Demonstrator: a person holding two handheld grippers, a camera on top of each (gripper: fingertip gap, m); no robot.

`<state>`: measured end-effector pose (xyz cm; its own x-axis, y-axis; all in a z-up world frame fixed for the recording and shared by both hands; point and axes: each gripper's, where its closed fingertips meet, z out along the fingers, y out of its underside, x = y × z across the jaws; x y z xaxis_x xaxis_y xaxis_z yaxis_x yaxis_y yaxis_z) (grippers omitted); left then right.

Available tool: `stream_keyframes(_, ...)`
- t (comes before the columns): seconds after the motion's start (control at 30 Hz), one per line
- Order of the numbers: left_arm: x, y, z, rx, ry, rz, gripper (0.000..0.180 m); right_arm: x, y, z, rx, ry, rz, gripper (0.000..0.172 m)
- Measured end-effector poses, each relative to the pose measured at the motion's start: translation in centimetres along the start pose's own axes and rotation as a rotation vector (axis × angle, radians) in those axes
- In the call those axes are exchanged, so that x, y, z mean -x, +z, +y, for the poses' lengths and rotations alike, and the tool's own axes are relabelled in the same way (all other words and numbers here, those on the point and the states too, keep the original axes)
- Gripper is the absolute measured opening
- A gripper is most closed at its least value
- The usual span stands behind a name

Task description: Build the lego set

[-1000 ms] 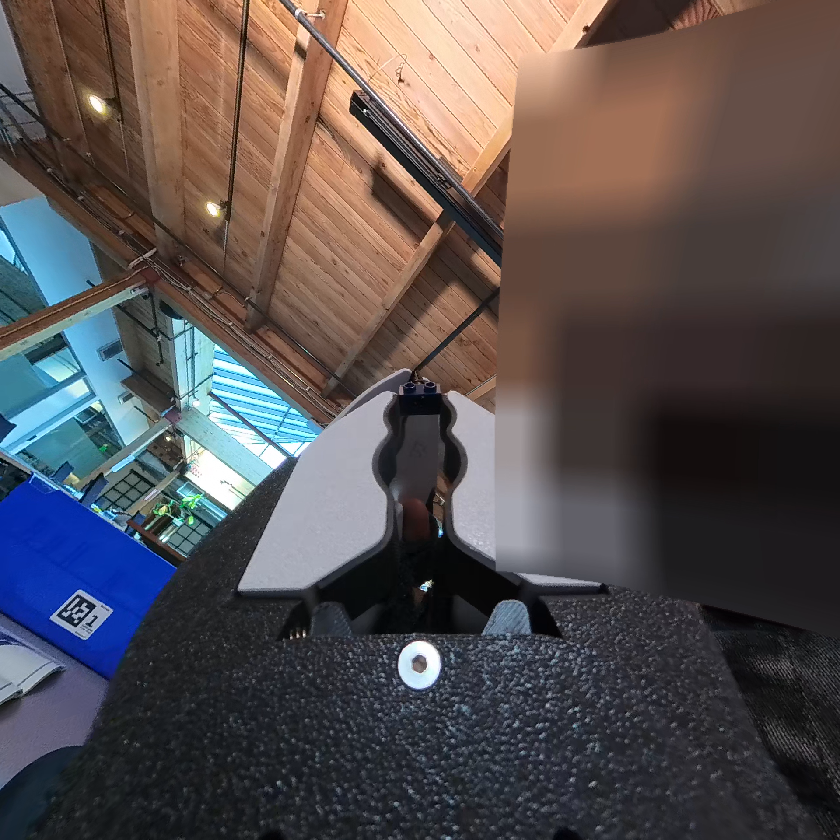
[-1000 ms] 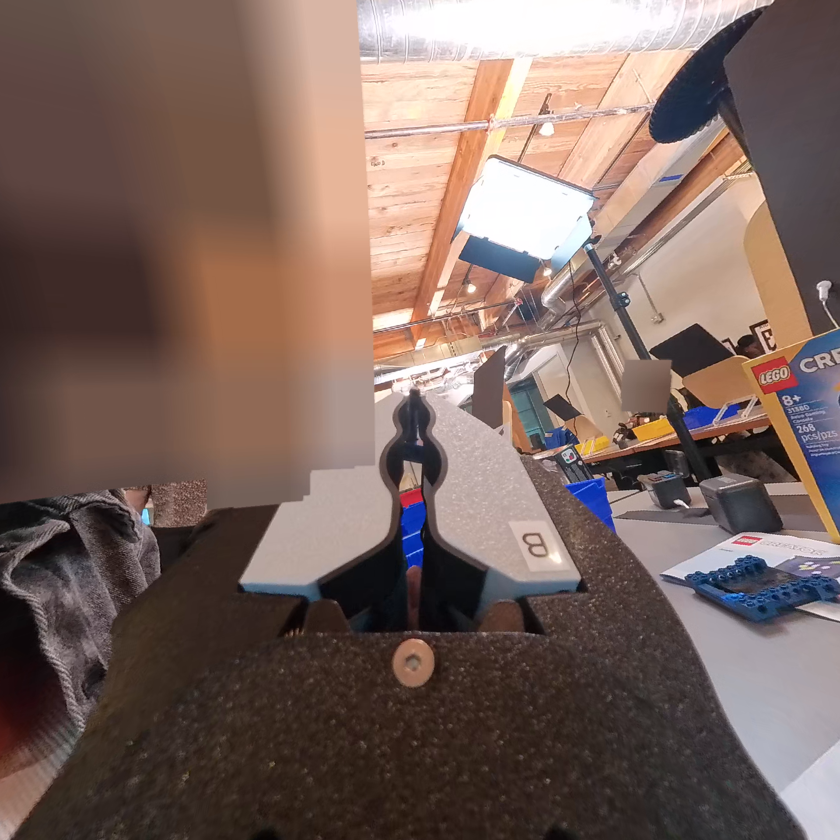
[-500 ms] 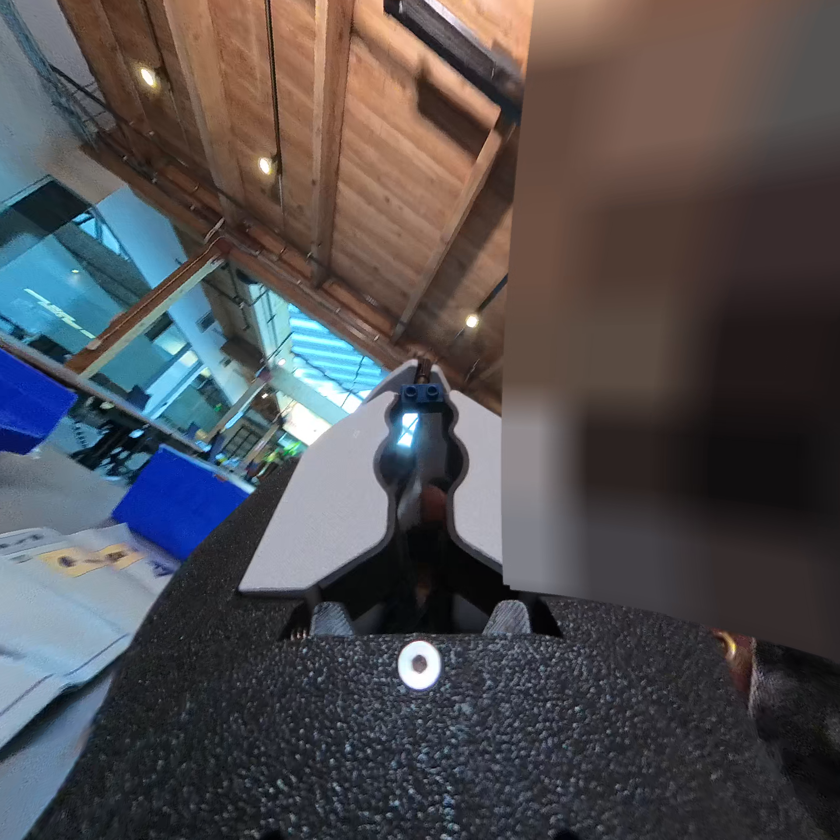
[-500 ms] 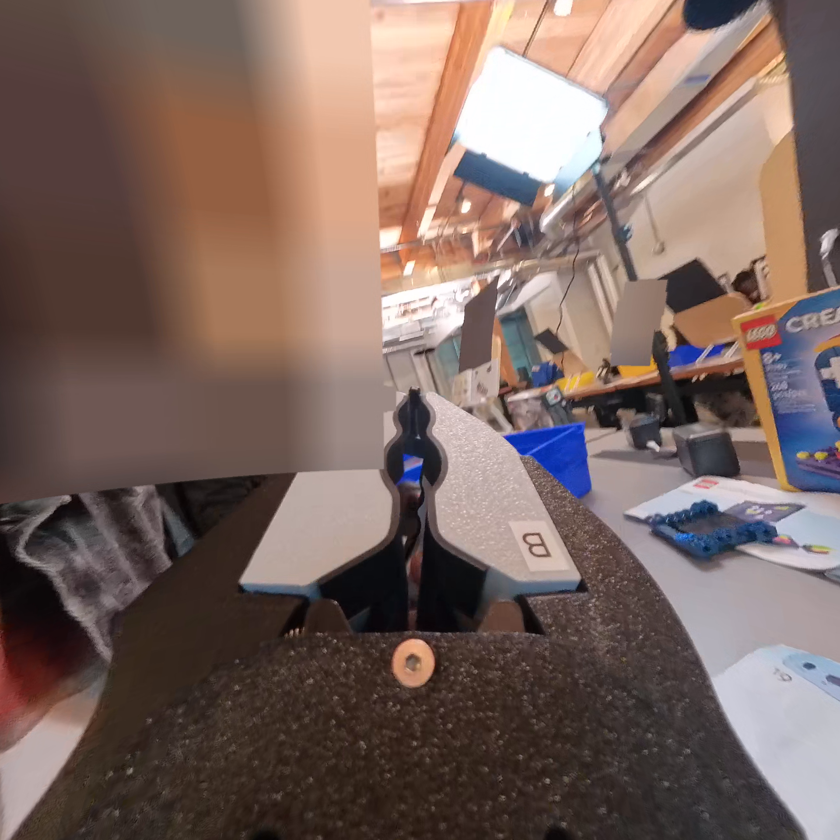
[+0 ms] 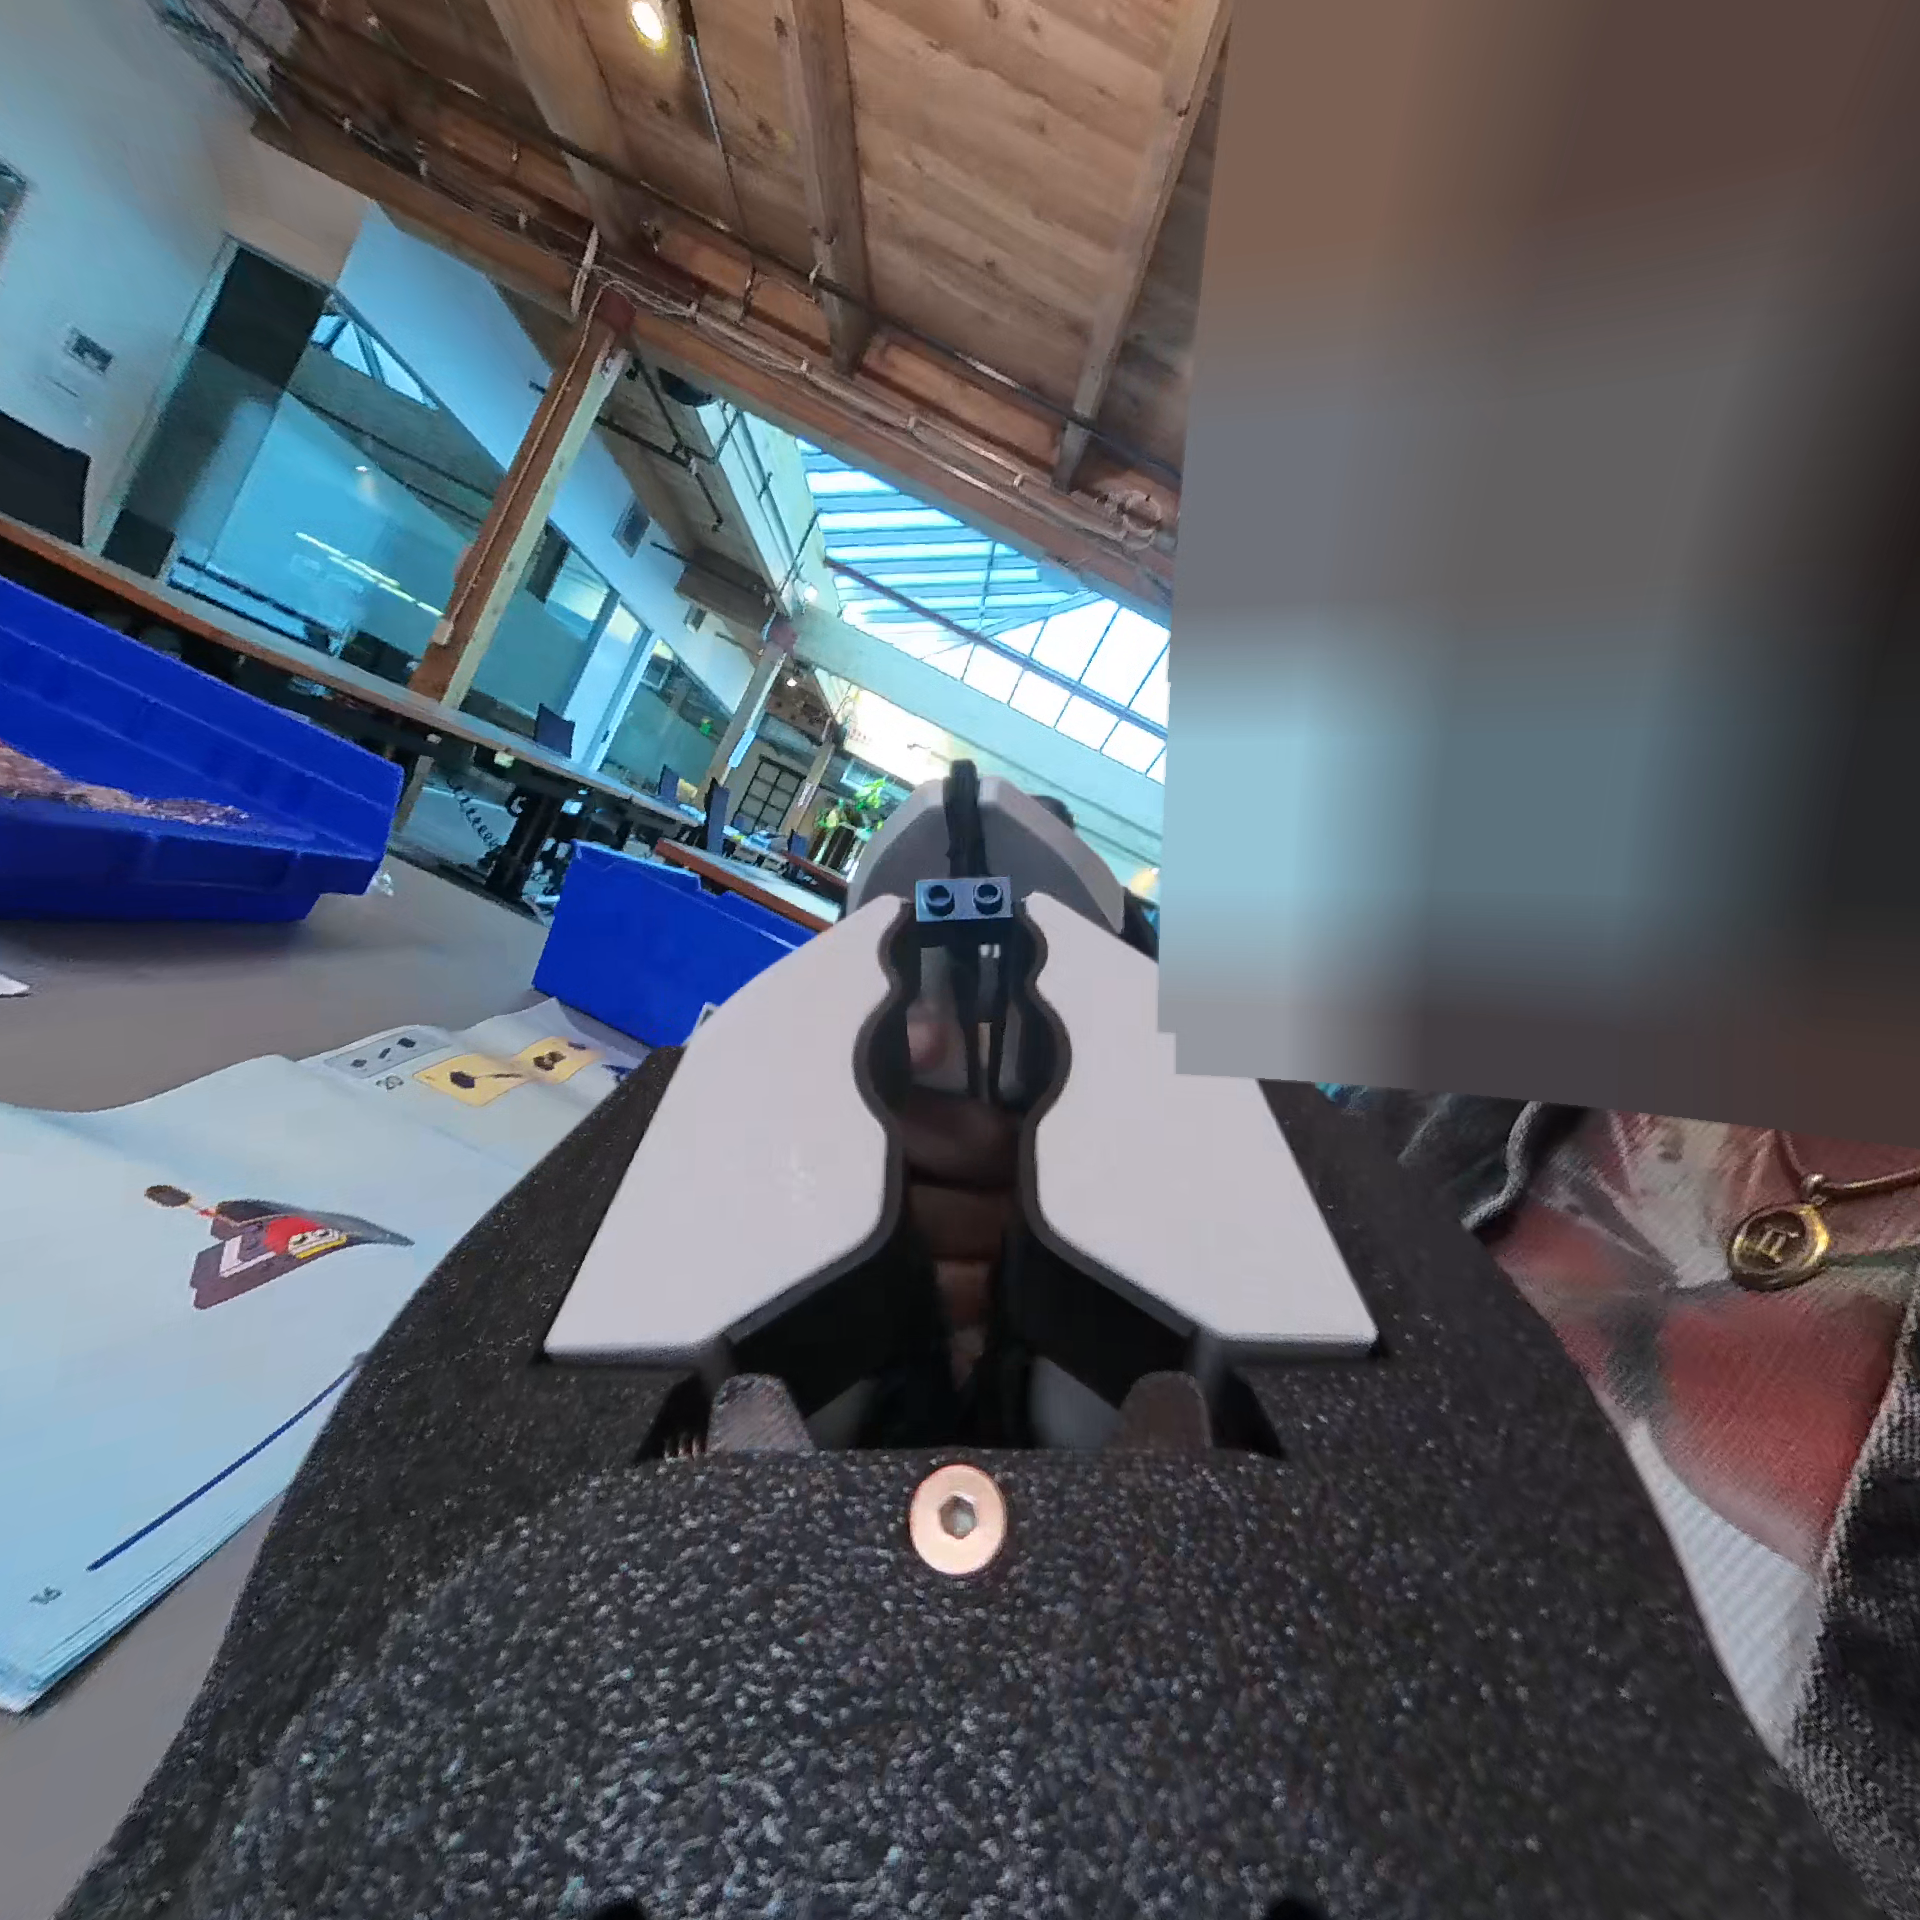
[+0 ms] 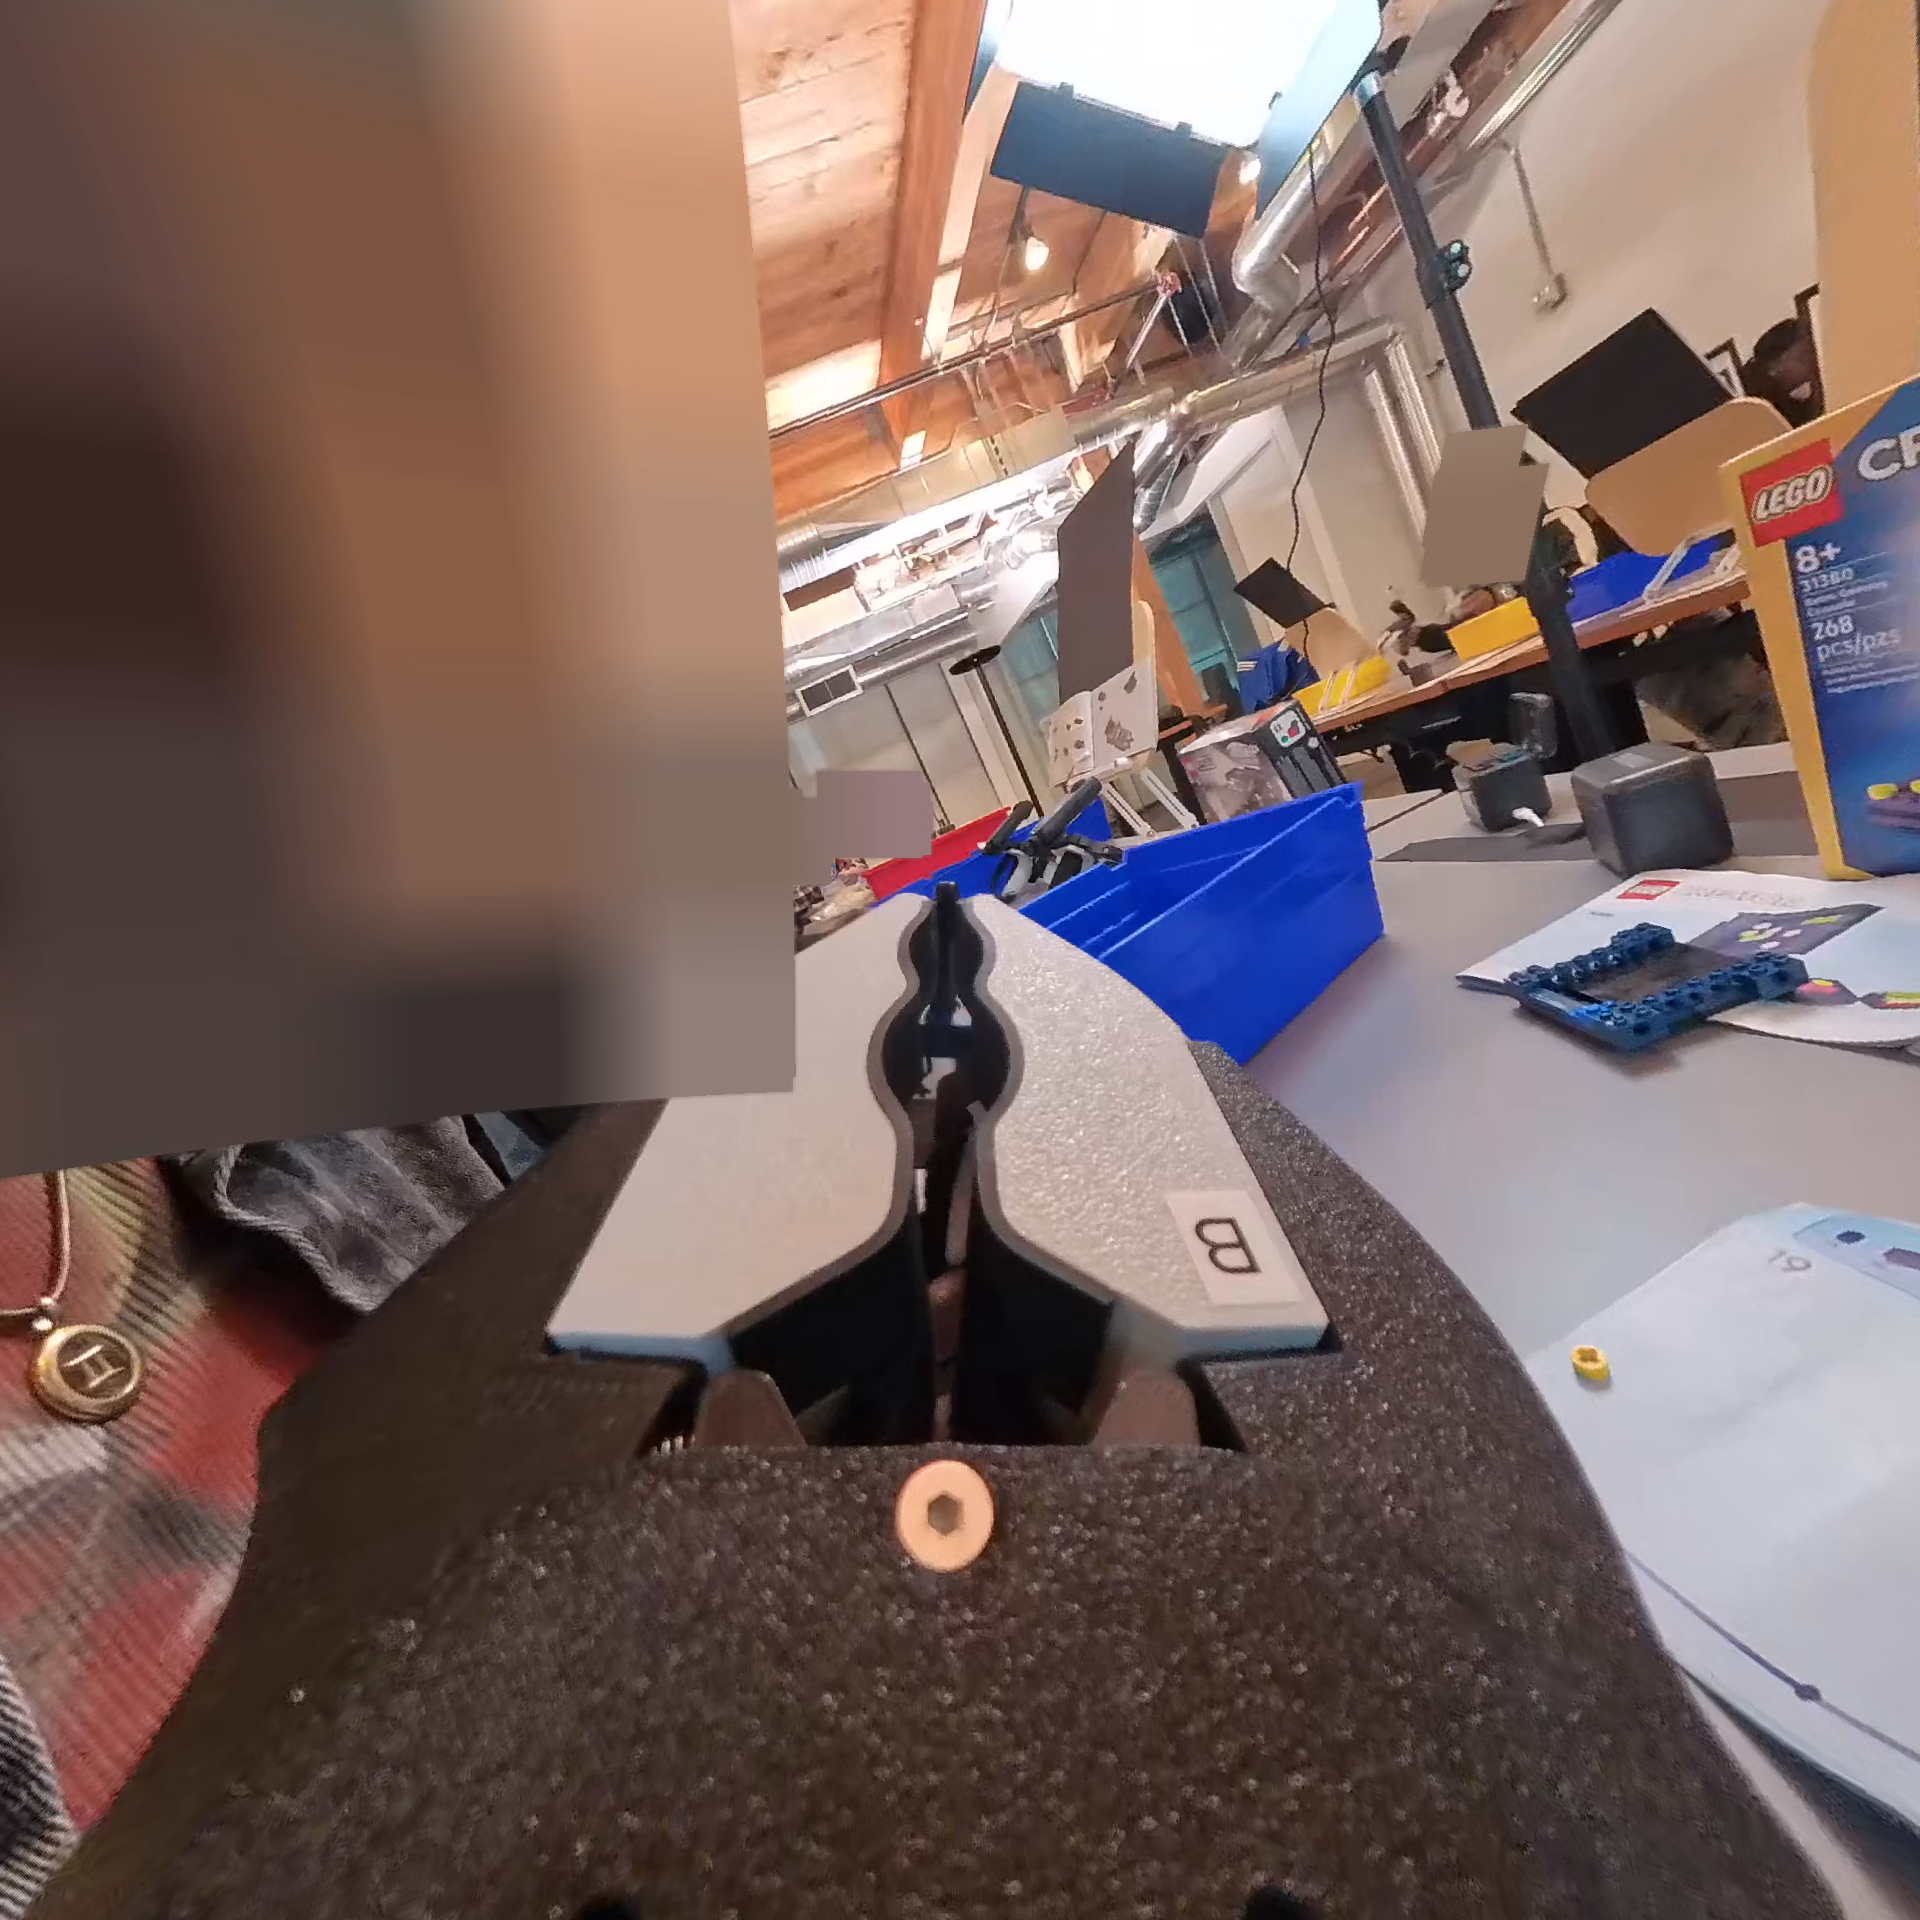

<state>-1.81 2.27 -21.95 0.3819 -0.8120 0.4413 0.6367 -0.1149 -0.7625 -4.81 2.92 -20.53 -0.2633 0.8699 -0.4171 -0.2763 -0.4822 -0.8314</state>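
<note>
Both cameras have tilted down from ceiling to desk point(image 6: 1558, 1143). Left tool point(image 5: 963, 902), frame centre, clenches a small dark-blue two-stud brick point(image 5: 963, 898) at its tips. Right tool point(image 6: 945, 925) is clamped on a thin black piece point(image 6: 945, 951). Risk: shallow tip grip, so the brick could twist out if bumped.

Box point(image 6: 1834, 665), right wrist view: cut off by right edge. Booklet point(image 5: 156, 1382), left wrist view: cut off at left edge. Blue bin point(image 5: 156, 800): left part out of frame. Black piece point(image 6: 943, 940) between right gripper point(image 6: 943, 925) fingertips: thin, kind cannot be told. Person's shirt point(image 5: 1704, 1382): blurred.
</note>
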Motion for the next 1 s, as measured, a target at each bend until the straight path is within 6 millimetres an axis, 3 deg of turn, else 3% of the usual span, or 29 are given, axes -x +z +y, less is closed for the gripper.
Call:
stream_keyframes(0.17, 0.2, 0.3, 0.5, -0.01, -0.061, 0.006, 0.015, -0.3, -0.4, 0.2, -0.056, 0.011, 0.039, 0.003)
stream_keyframes(0.43, 0.4, 0.5, -0.9, -0.213, -0.174, 0.043, 0.016, -0.7, 0.4, -1.1, -0.373, 0.154, -0.015, 0.003)
stream_keyframes(0.73, 1.1, -0.1, -1.6, -0.255, -0.116, -0.013, 0.016, -1.3, 0.7, -0.6, -0.344, 0.118, 0.031, 0.003)
stream_keyframes(1.0, 1.1, -0.3, -0.6, -0.068, 0.087, -0.124, 0.015, -0.9, -0.2, -0.2, -0.186, -0.032, 0.091, 0.003)
